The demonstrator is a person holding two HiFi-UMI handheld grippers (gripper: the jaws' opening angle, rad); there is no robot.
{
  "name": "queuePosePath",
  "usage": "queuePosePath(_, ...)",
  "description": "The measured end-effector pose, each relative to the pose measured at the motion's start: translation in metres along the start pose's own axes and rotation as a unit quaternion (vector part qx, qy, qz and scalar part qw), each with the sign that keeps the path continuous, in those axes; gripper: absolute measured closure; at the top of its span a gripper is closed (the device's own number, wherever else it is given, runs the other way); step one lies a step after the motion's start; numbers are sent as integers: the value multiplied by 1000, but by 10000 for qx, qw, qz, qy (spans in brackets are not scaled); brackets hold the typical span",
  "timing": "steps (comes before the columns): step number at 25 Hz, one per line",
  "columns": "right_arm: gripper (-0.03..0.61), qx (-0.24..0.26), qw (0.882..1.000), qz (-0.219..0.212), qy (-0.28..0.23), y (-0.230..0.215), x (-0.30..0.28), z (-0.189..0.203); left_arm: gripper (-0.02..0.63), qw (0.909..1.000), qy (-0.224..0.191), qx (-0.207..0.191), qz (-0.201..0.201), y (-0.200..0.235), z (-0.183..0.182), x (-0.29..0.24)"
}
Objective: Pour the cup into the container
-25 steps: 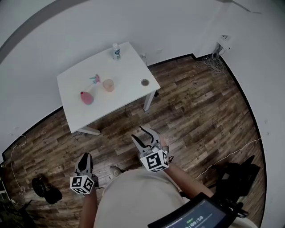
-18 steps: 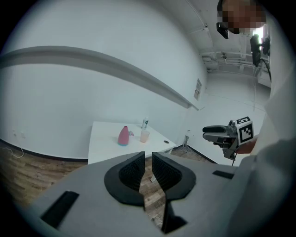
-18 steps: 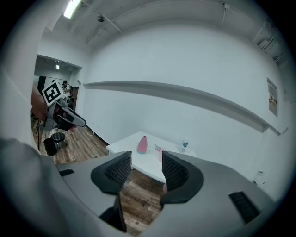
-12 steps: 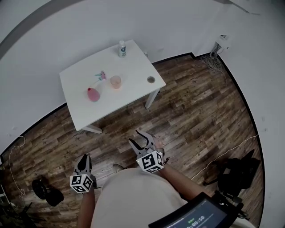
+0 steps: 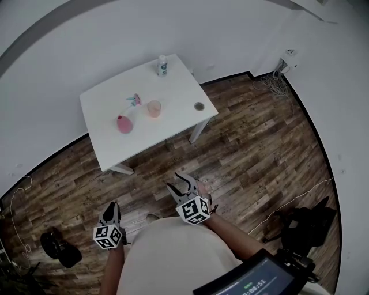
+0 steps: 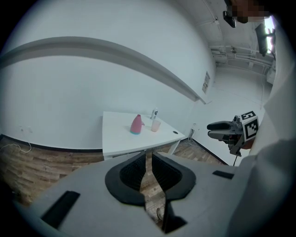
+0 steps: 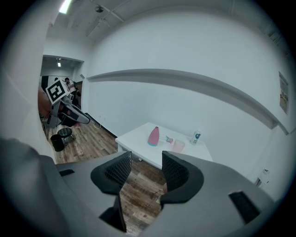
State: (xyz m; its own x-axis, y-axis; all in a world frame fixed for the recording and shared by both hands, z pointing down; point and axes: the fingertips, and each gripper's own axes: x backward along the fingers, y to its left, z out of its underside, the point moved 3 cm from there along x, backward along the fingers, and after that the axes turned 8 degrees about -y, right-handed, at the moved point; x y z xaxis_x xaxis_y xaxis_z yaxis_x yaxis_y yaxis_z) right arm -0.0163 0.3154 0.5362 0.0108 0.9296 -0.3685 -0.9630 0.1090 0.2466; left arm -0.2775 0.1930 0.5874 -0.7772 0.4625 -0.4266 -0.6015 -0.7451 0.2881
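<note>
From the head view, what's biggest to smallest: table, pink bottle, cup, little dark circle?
1. table
2. pink bottle
3. cup, only a bit smaller than the bottle
4. dark circle

The room is bright and evenly lit. The white wall (image 5: 86, 52) and the white table (image 5: 179, 98) look a little washed out, but there is no hard glare. A ceiling lamp (image 7: 65, 5) shines at the top left of the right gripper view. Below the table, the wooden floor (image 5: 259, 150) carries only a soft shadow. All views bend straight lines strongly, and the gripper views have dark round borders. The left gripper (image 6: 147, 155) and the right gripper (image 7: 146, 157), close to the lens, look soft.
</note>
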Motion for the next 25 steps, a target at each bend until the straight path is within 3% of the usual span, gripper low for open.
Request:
queuePosePath(15,370,19,9997,-28,240,-15,2,17,561,9998,174,-58,-49,-12,7,-6)
queuePosePath(17,417,-11,9992,54,397,-19,4,24,561,9998,187,-49,-59,-14,8,-5)
queuePosePath(25,434,-166,9995,84,245,-32,17,20,561,9998,191,-67,-18,-28,8,-3)
